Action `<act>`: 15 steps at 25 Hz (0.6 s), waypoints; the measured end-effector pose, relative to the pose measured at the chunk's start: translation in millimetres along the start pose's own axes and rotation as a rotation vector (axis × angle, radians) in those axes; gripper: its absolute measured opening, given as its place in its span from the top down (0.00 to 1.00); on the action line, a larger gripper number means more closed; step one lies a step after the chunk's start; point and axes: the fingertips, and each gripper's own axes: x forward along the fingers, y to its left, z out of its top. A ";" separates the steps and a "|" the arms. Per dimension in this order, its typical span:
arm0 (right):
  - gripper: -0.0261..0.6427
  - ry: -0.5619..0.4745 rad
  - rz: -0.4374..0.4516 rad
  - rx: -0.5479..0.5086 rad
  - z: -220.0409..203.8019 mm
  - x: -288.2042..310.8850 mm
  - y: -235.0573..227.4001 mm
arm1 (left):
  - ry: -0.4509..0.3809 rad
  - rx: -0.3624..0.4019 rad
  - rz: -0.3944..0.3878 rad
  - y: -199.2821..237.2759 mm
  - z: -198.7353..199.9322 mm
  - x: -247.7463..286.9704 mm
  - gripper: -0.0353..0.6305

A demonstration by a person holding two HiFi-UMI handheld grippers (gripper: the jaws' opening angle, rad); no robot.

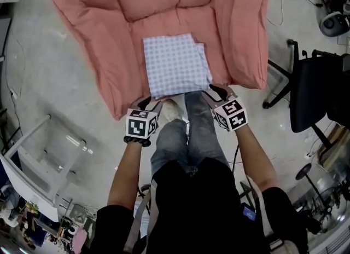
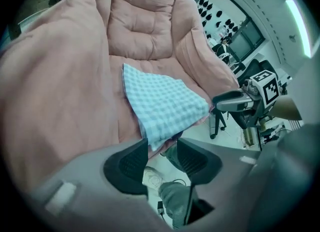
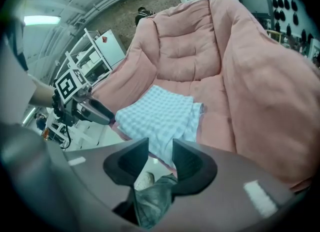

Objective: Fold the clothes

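Note:
A folded blue-and-white checked cloth (image 1: 175,64) lies flat on the seat of a big pink cushioned chair (image 1: 82,34), with its near edge at the seat's front. My left gripper (image 1: 146,103) hovers just off the cloth's near left corner, and my right gripper (image 1: 216,91) off its near right corner. In the left gripper view the cloth (image 2: 162,103) lies beyond the open left gripper (image 2: 162,148), with nothing between its pads. The right gripper view shows the same: the cloth (image 3: 157,113) sits ahead of the open, empty right gripper (image 3: 161,148).
The person's jeans-clad legs (image 1: 188,138) and a pale shoe (image 1: 170,110) are right below the grippers. A black office chair (image 1: 317,91) stands to the right. A white rack (image 1: 38,154) sits at lower left on the concrete floor.

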 end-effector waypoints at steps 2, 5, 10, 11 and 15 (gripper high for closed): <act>0.74 -0.037 -0.023 -0.002 15.0 -11.2 1.2 | -0.041 0.009 -0.003 -5.0 11.6 -13.5 0.66; 0.76 -0.111 -0.062 0.012 44.5 -41.7 7.1 | -0.115 0.018 -0.015 -18.8 37.7 -45.8 0.68; 0.81 -0.274 -0.111 0.020 117.8 -123.7 31.3 | -0.278 0.035 -0.034 -49.3 98.1 -141.0 0.78; 0.83 -0.305 -0.117 0.017 132.5 -141.6 37.2 | -0.309 0.040 -0.035 -54.6 108.7 -162.5 0.79; 0.85 -0.432 -0.145 -0.029 195.7 -206.9 55.1 | -0.455 0.067 0.004 -61.8 153.4 -248.4 0.86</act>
